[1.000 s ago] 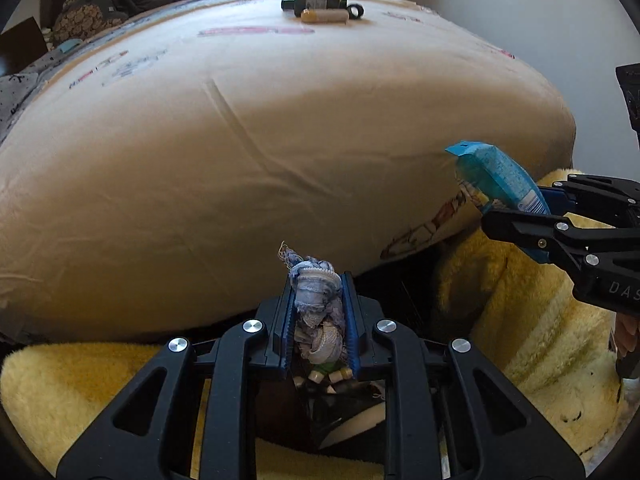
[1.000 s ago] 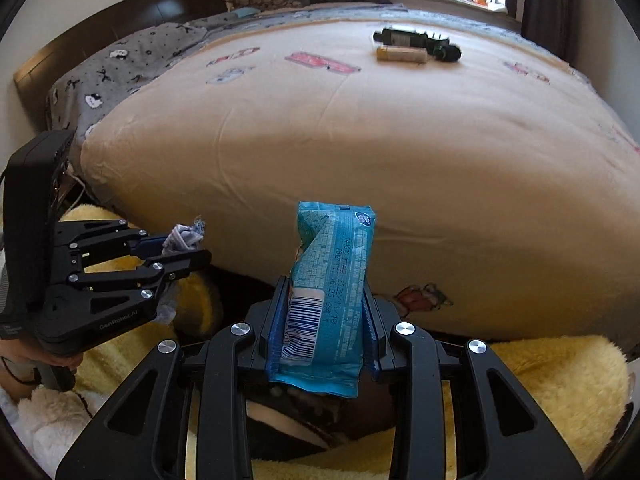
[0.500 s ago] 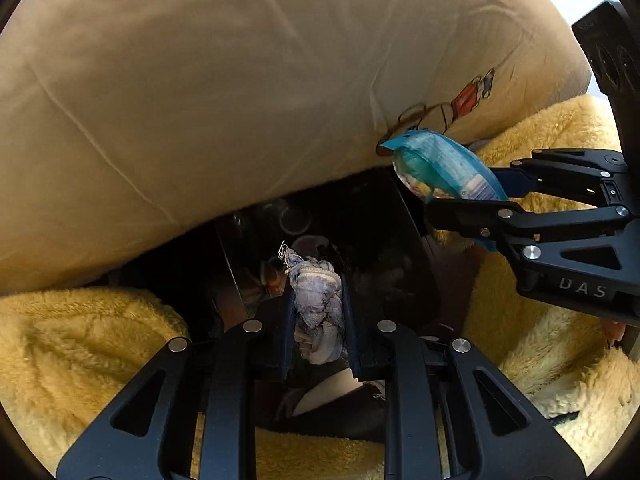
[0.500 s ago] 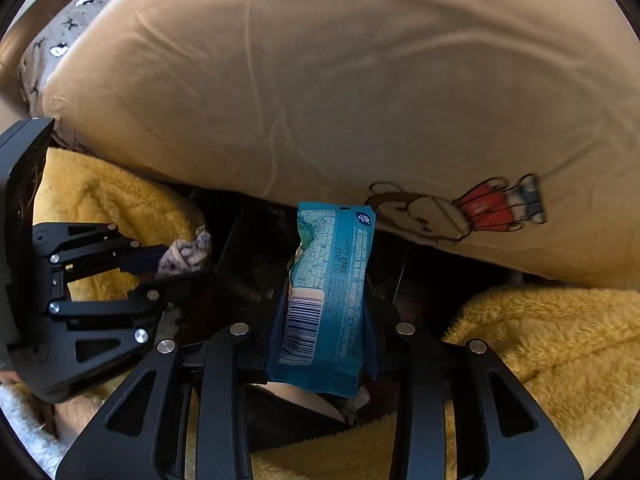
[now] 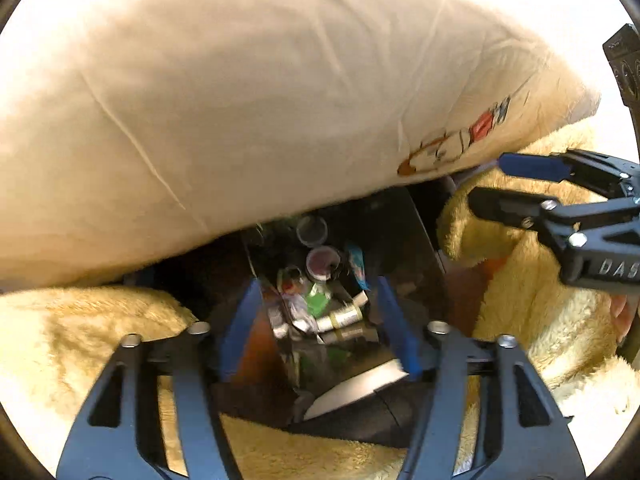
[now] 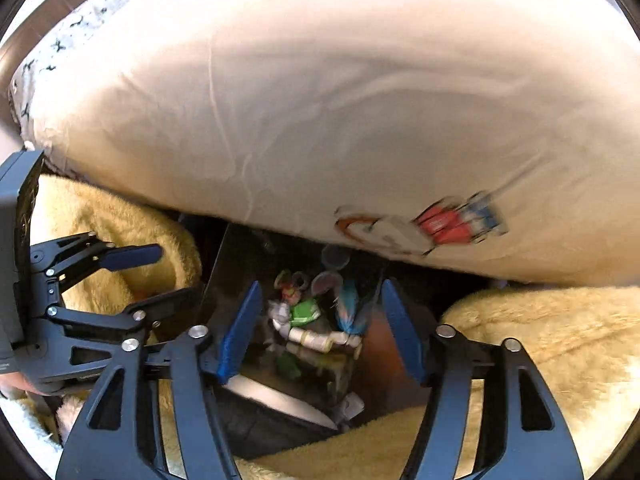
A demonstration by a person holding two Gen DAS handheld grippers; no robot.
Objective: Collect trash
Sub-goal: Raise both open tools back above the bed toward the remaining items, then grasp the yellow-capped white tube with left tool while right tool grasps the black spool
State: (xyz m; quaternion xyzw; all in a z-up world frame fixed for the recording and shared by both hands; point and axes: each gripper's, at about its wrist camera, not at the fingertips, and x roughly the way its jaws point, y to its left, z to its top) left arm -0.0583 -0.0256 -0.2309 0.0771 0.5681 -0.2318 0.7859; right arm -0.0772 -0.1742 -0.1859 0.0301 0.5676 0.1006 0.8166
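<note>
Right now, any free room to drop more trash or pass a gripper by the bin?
Free: the bin's dark left side, between its wall and the trash pile. The pile's middle is crowded. The duvet overhangs the far edge; yellow blanket hems both sides. Both grippers just opened, empty.

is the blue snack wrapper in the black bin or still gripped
In the black bin: the blue snack wrapper lies among the trash, and the right gripper has just opened, empty.

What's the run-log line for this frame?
left gripper: just opened, empty | right gripper: just opened, empty | blue wrapper: dropped in dark bin | wad: not identifiable
</note>
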